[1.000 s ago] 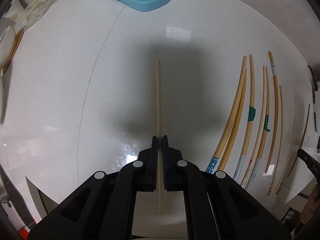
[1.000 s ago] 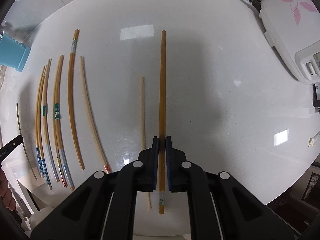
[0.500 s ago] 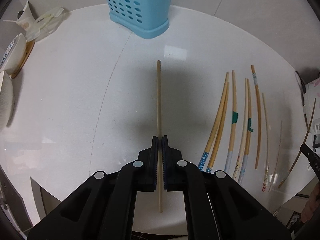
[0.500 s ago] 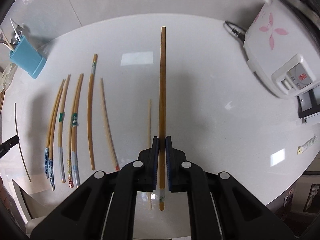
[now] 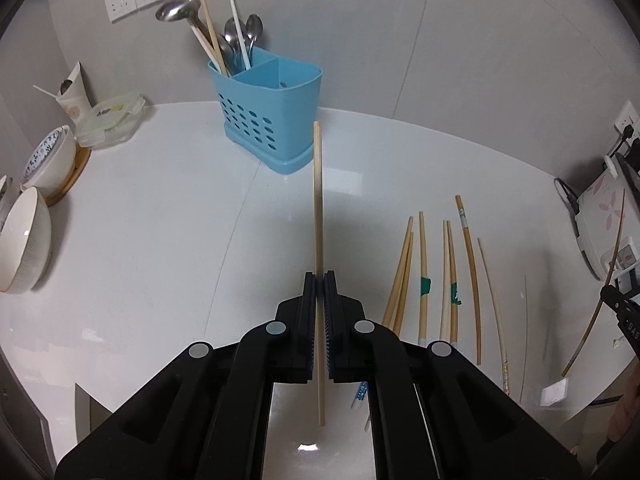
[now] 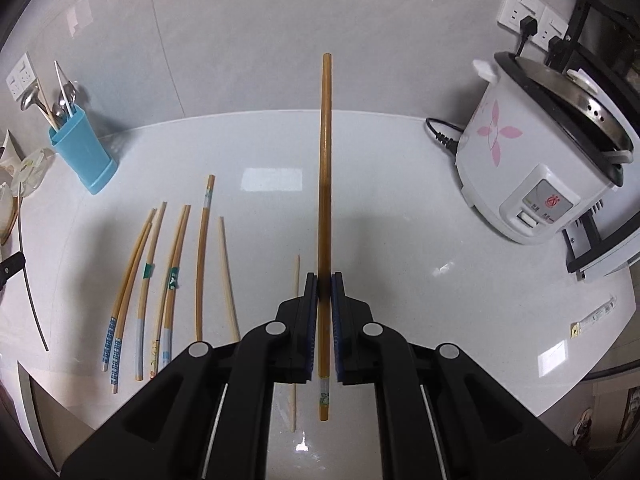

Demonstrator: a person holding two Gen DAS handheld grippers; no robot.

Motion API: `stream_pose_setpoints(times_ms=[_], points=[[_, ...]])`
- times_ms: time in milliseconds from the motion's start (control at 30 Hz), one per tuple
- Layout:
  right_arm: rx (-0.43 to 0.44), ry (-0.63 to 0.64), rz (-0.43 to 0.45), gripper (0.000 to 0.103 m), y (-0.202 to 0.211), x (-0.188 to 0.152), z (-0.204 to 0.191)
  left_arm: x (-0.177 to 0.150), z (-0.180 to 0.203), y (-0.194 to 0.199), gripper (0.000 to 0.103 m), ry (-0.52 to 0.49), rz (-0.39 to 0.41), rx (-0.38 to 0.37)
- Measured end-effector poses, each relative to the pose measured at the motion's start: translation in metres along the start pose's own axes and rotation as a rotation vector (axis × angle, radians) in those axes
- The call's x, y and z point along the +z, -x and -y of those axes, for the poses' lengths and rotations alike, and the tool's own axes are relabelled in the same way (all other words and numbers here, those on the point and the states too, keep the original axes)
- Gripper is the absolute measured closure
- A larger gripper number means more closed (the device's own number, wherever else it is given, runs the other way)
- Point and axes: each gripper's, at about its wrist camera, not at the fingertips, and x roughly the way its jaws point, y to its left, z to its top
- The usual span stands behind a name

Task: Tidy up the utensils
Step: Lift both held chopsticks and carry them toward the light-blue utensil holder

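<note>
Left gripper (image 5: 319, 276), lower centre of the left wrist view, with jaws pressed together on 1 pale bamboo chopstick (image 5: 317, 200), which runs up the middle of the frame and ends just below the blue utensil caddy (image 5: 272, 116) at upper centre. Right gripper (image 6: 324, 278), lower centre of the right wrist view, likewise pinching 1 darker brown chopstick (image 6: 326, 168), whose tip reaches the upper centre of the frame against the grey wall. The caddy has 2 compartments: the left one holds a ladle (image 5: 178, 8), spoons and 2 sticks, while the right one looks empty apart from its floor. The remaining loose chopsticks (image 6: 168, 276) lie in a rough row on the white round table (image 6: 400, 208), left of centre in the right wrist view, and 1 thin pale stick (image 6: 297, 280) lies just beside the right gripper. A rice cooker (image 6: 536, 168) stands at the right of that view. Risks, as judgement: each stick is held near 1 end, so the long free end may pivot in the pads if it strikes the caddy rim; a low approach may tip the light caddy or catch the standing ladle; 2 sticks carried together may cross near the opening; a slipped stick would roll on the smooth top
</note>
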Motion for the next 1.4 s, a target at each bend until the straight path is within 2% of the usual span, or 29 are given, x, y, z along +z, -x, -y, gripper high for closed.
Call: stream_pose_setpoints(times_ms=[367,867,1400], points=[[0.022,0.016,0.087,0.097,0.031,0.018,0.001,0.02,0.001,0.036,0.1,-0.015,0.097,-0.02],[0.018,-0.064,0.194,0.097,0.059,0.052,-0.03,0.079,-0.032,0.055,0.1,-0.061,0.23,-0.115],[0.04,-0.105,0.262,0.097,0.048,0.099,-0.077,0.152,-0.065,0.054,0.1,-0.101,0.389,-0.154]])
